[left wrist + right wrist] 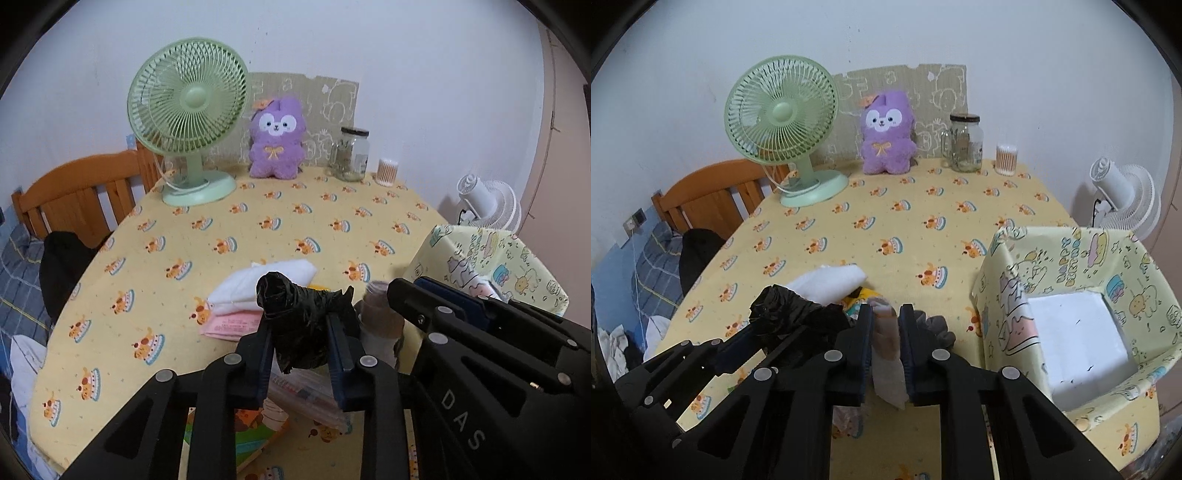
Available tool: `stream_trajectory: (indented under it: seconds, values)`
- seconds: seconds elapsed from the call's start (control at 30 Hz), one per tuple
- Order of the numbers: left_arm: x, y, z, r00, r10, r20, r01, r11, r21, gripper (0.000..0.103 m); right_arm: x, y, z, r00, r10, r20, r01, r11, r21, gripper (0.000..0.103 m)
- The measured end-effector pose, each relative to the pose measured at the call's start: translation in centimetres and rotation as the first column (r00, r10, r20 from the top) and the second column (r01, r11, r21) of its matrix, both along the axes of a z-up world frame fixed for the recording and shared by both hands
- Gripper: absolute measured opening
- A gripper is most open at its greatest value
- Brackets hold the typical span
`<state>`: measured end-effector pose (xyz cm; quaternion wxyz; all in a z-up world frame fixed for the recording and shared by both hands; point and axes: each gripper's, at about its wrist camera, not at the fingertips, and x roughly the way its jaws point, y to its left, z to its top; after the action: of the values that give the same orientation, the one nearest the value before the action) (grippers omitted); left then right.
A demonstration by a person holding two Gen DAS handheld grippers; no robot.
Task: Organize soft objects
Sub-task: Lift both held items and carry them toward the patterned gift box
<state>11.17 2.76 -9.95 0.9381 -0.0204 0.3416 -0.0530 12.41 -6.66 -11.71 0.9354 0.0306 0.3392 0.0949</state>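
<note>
step: both picked up | my left gripper (301, 332) clenched on black bag (295, 317), my right gripper (884, 325) on grey sock (886, 354), above the pile | next: carry to empty box (1071, 332), release

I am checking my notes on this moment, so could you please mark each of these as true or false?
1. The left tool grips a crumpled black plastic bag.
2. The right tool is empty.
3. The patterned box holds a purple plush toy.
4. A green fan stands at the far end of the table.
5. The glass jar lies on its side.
1. True: the left tool is shut on the black plastic bag.
2. False: the right tool pinches a pale cloth.
3. False: the patterned box looks empty; the purple plush toy sits by the wall.
4. True: the green fan stands there.
5. False: the glass jar stands upright.
</note>
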Motion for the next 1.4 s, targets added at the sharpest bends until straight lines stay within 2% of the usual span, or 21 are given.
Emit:
stream_trajectory:
  seconds: [0.23,0.4,0.53,0.6,0.73,0.77,0.87,0.9,0.97,1.4]
  values:
    - [0.0,-0.1,-0.7,1.0,0.004,-0.019,-0.004,1.0,0.011,0.025,-0.2,-0.2,-0.5,1.0,0.005,-0.013,-0.005,1.0,0.021,0.018]
    - [0.3,0.1,-1.8,0.999,0.015,-0.044,-0.014,1.0,0.016,0.025,0.5,0.2,-1.7,0.999,-0.011,-0.043,0.01,1.0,-0.009,0.034]
    - [0.7,0.1,-2.5,0.998,0.01,-0.057,-0.009,1.0,0.01,0.025,1.5,-0.1,-2.7,0.996,-0.028,-0.086,0.028,1.0,0.0,0.039]
    - [0.8,0.0,-2.8,0.998,0.006,-0.059,-0.005,1.0,0.017,0.025,2.0,-0.3,-3.1,0.994,-0.039,-0.1,0.039,0.999,0.003,0.045]
    - [1.1,0.0,-3.1,0.998,0.002,-0.069,-0.001,1.0,0.013,0.026,2.8,-0.6,-4.1,0.989,-0.046,-0.143,0.052,0.998,0.039,0.046]
    - [1.2,0.1,-3.2,0.997,0.001,-0.071,-0.001,1.0,0.01,0.026,2.9,-0.5,-4.2,0.988,-0.044,-0.146,0.05,0.998,0.042,0.044]
    - [1.3,0.0,-3.1,0.997,-0.002,-0.073,0.003,1.0,0.012,0.026,2.9,0.2,-4.0,0.991,-0.007,-0.134,0.013,0.999,0.04,0.018]
    - [1.3,0.1,-3.0,0.997,-0.004,-0.073,0.004,1.0,0.005,0.026,2.8,0.5,-3.8,0.992,-0.001,-0.124,0.005,1.0,0.029,0.015]
    - [1.3,0.1,-2.8,0.997,-0.005,-0.073,0.005,1.0,-0.001,0.026,2.7,0.6,-3.6,0.994,0.005,-0.113,-0.003,1.0,0.023,0.012]
    - [-0.3,-1.1,0.8,1.0,-0.023,0.009,0.022,0.999,0.026,0.025,0.7,-0.6,-0.1,1.0,-0.01,-0.028,0.011,0.999,0.036,0.012]
